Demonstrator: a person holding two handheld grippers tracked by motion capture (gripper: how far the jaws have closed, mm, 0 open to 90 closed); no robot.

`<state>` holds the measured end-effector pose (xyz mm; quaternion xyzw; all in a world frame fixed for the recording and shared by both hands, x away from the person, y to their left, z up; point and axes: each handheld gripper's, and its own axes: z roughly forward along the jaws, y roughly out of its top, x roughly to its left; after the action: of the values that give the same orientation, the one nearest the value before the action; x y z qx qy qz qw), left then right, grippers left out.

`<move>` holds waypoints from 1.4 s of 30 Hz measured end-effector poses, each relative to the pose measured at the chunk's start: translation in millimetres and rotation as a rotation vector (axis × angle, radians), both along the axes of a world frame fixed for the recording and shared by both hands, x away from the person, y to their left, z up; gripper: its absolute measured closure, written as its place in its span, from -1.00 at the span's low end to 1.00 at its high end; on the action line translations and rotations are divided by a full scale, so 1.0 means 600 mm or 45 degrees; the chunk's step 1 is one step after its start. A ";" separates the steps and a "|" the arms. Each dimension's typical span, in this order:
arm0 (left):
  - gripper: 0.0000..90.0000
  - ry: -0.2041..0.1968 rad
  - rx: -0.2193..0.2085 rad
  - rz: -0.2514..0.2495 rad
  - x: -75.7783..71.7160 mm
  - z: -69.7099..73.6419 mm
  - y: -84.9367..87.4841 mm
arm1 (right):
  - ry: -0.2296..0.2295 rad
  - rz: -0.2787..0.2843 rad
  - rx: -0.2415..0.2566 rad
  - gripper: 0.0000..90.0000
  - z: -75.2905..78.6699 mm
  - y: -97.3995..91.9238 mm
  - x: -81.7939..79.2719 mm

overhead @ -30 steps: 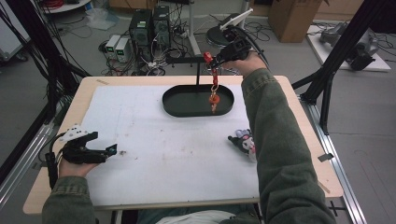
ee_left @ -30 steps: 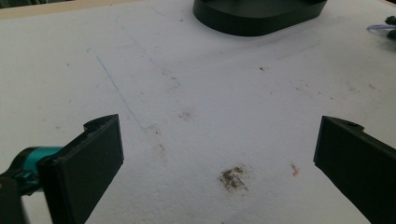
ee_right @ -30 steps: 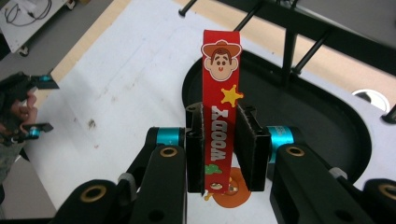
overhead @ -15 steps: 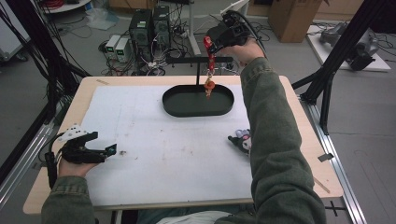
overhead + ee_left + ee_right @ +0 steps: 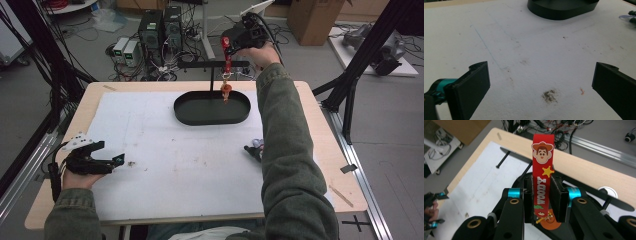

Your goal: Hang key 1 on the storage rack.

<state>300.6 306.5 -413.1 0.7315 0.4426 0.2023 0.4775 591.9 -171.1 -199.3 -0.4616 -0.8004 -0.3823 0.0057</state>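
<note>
While the high view gives the layout, with the right gripper (image 5: 229, 47) raised beyond the far edge of the light wooden table (image 5: 320, 125) and a red fabric strap (image 5: 228, 62) hanging from it above the black oval tray (image 5: 195, 116), the right gripper view gives the detail: the jaws are clenched on that strap (image 5: 543, 182), which carries a cartoon cowboy face, a yellow star and white letters. An orange charm (image 5: 225, 90) dangles at the strap's lower end, just over the tray's far rim beside a black T-shaped stand (image 5: 212, 67). At the near left corner the left gripper (image 5: 107, 159) rests low over the white stained mat (image 5: 165, 155); its own view shows the jaws released, wide apart with nothing between them, above a dark smudge (image 5: 549, 95). A small dark keychain (image 5: 254, 148) lies on the mat beside the person's green sleeve (image 5: 285, 150).
</note>
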 end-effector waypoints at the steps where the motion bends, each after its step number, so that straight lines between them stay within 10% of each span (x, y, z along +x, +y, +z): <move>1: -0.96 0.001 0.001 0.000 0.000 0.000 0.000 | -0.005 -0.003 0.010 0.67 -0.001 -0.001 0.003; 17: -0.96 0.000 -0.008 0.000 0.002 0.000 0.002 | -0.070 -0.067 0.041 0.64 -0.025 0.013 0.037; 21: -0.96 -0.002 -0.007 0.003 0.001 0.000 0.002 | -0.154 -0.158 0.016 -0.34 -0.017 0.016 0.029; 27: -0.96 0.000 -0.001 -0.001 0.000 0.000 0.001 | -0.246 -0.166 -0.039 -0.99 -0.005 0.018 0.007; 42: -0.96 0.010 0.014 -0.008 0.002 -0.001 -0.002 | -0.319 -0.121 -0.021 -0.99 -0.036 -0.016 -0.030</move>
<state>301.6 305.4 -413.8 0.7364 0.4411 0.2004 0.4723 574.1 -180.9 -220.6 -0.4477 -0.7752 -0.4303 -0.1163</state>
